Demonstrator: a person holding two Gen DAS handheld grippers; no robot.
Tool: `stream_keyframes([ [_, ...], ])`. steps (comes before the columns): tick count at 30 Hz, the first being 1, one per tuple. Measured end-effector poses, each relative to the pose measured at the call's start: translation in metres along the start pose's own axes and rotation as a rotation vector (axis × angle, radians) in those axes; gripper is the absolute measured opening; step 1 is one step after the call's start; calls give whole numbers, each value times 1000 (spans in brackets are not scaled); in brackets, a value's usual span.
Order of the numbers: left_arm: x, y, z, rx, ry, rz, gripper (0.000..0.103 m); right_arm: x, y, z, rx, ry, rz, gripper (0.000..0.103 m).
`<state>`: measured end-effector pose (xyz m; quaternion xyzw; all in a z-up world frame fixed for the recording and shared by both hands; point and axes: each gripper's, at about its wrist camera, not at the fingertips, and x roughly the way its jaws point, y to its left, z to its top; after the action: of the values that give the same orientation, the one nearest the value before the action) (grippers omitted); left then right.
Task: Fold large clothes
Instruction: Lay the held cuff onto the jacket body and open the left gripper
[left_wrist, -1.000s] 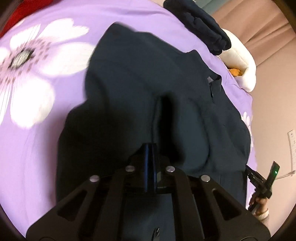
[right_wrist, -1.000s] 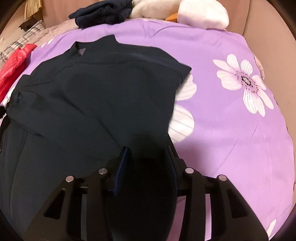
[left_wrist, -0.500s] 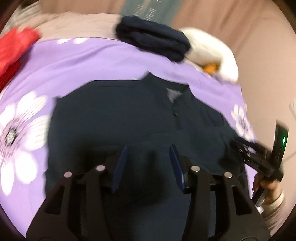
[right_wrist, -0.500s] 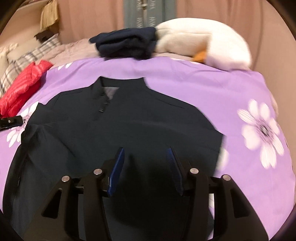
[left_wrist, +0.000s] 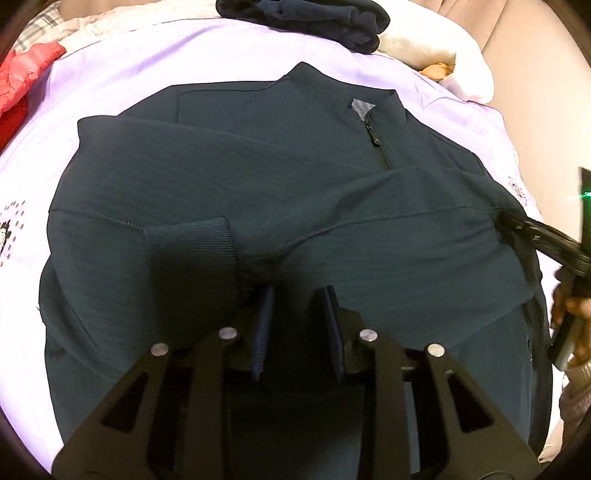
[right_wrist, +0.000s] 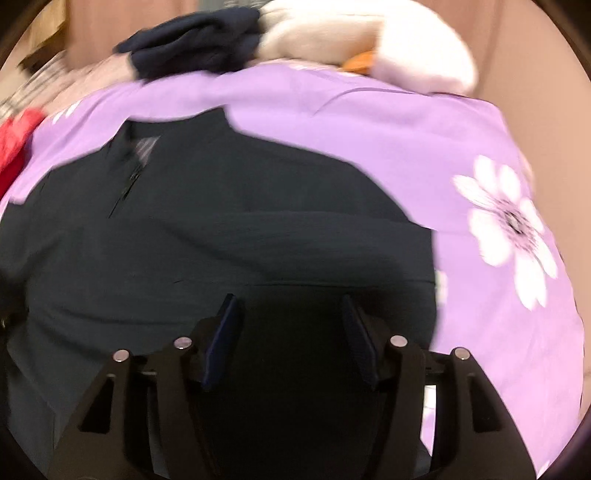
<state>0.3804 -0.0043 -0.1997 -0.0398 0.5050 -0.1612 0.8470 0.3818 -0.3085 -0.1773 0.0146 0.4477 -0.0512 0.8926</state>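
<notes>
Dark teal knit, fine-ribbed and a bit heathered, that's the pullover (left_wrist: 229, 173) we've got spread face-up on the lilac bedspread (left_wrist: 155, 59) with its big white daisy prints. It has a stand-up collar with a short zipper (left_wrist: 373, 142) and a grey label inside the neck. Collar end points away from us toward the top of the bed, so the long axis runs from us up to the pillows. Both sleeves are folded in across the chest, and the ribbed cuff (left_wrist: 192, 243) of one lies chunky and rectangular near the middle, just ahead of our left gripper (left_wrist: 297, 295). That gripper's blue ridged pads stand a narrow gap apart and are closing, nothing pinched between them, just hovering over the lower body of the garment. Our right gripper (right_wrist: 291, 306) has its pads much wider and opening, also empty over the dark fabric; that view is smeared. Past the collar sit a bunched navy garment (left_wrist: 306, 14) and a plump white plush toy (right_wrist: 369, 37) with an orange bit, and a puffy red jacket (left_wrist: 26, 74) lies at the left edge.
</notes>
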Motion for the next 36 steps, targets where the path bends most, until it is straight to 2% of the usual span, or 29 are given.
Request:
stream_keyframes([
  [3,5,-5,2,5,-8,3,29,-16,21,-11,-92,-32,47,58],
  [4,1,0,-2,3,-9,1,29,-15,28,-19,-135,-13,60,58],
  [6,3,-1,-1,3,-8,-2,29,-5,29,-30,-144,27,54,58],
  [12,-3,-2,-8,46,-18,15,29,-7,-14,-44,-7,44,83,59],
  [15,-1,-6,-7,71,-5,40,29,-10,-24,-39,55,53,37,59],
  [17,0,-9,-5,86,4,54,29,-22,-8,-36,52,24,75,59],
  [18,1,-9,-5,92,5,59,29,-30,7,-34,20,-7,120,60],
  [21,0,-9,-7,94,0,65,29,-34,41,-33,-66,-36,169,62],
  [23,-1,-9,-9,96,-5,66,29,-20,58,-37,-122,4,139,61],
  [24,-1,-9,-9,98,-5,67,29,-9,59,-42,-131,47,122,62],
  [25,-1,-9,-9,102,-4,68,29,-6,56,-46,-122,49,131,62],
  [28,-3,-9,-10,110,3,69,29,-11,33,-55,-56,25,128,66],
  [33,-15,-4,-16,71,12,67,29,-25,-12,-61,54,54,11,68],
  [36,-31,1,-23,14,11,71,30,-49,-17,-65,46,41,-43,70],
])
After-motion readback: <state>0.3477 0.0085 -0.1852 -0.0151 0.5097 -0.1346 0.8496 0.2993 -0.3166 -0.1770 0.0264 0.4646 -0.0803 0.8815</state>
